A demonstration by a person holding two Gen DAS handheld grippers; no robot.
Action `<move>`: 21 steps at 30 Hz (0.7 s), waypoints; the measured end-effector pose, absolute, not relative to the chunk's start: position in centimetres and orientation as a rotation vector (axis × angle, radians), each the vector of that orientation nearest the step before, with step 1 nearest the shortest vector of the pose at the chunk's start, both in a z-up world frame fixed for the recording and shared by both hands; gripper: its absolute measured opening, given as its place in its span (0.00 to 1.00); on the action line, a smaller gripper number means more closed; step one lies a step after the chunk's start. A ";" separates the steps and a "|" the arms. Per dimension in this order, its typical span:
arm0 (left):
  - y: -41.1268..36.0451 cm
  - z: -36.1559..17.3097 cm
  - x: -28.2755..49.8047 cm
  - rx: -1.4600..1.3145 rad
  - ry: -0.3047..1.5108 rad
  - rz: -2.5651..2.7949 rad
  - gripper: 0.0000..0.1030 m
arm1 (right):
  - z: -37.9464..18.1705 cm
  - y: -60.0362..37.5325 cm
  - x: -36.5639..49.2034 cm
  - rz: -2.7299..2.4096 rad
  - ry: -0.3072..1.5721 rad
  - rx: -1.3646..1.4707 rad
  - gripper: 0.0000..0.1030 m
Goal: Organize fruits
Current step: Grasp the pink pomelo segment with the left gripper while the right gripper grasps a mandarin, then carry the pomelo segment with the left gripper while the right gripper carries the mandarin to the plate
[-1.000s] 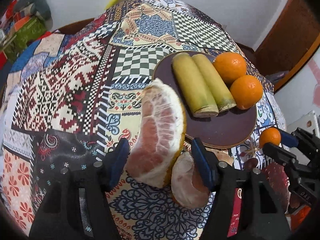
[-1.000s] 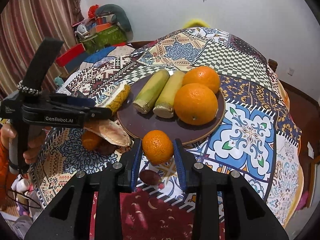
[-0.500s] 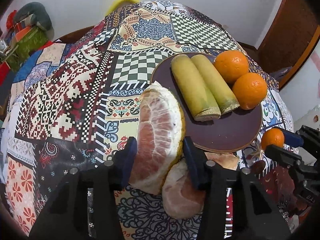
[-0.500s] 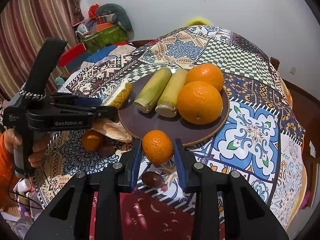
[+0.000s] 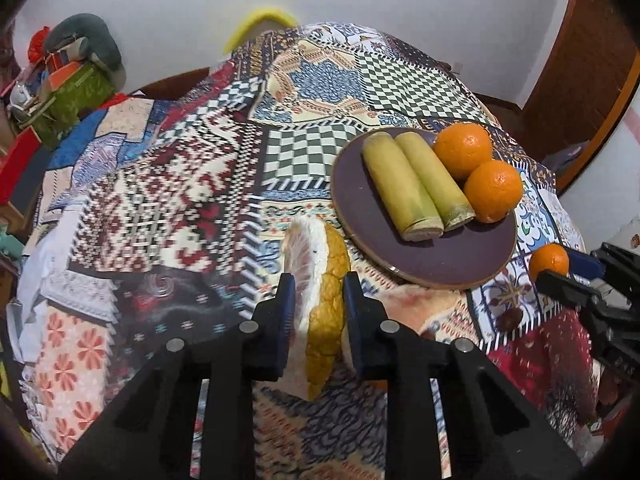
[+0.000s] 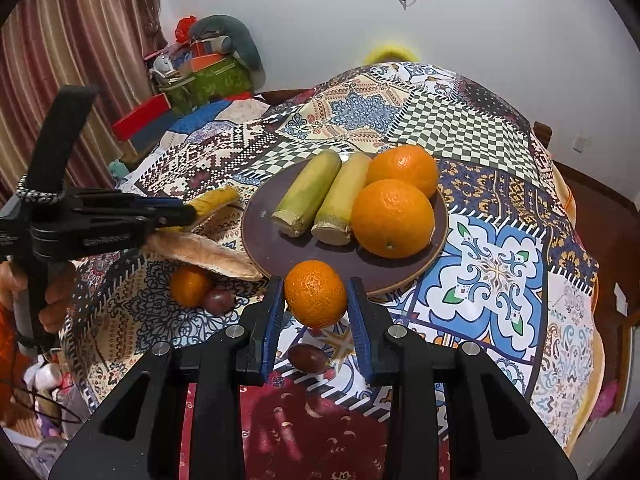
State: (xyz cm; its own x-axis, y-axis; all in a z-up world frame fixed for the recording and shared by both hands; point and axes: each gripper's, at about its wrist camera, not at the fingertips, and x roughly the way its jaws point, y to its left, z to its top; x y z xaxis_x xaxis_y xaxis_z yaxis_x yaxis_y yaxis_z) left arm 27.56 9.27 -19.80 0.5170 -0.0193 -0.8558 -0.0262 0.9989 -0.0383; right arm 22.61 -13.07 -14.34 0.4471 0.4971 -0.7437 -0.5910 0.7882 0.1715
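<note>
Blue-padded jaws of the left gripper [image 5: 316,304], just closing, pinch a yellow-rinded pomelo wedge [image 5: 320,280] beside the round brown plate [image 5: 440,264], while the right gripper [image 6: 316,312] clamps a small orange tangerine [image 6: 316,294] at the plate's near rim.

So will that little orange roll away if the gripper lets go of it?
Probably. The small orange is round and seems to hang clear of the cloth, held only at its sides by the right gripper. It would likely drop, then roll a little; the soft tablecloth may slow it.
</note>
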 end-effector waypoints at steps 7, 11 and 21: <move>10.6 -20.3 27.3 -0.054 1.070 -0.015 0.23 | -14.2 -12.5 22.5 0.687 0.877 -0.122 0.28; 10.6 -21.3 28.2 -0.051 1.091 -0.006 0.34 | -14.3 -12.4 22.5 0.694 0.879 -0.128 0.28; 11.2 -23.9 30.8 -0.075 1.146 0.020 0.48 | -15.2 -12.7 23.2 0.685 0.894 -0.116 0.28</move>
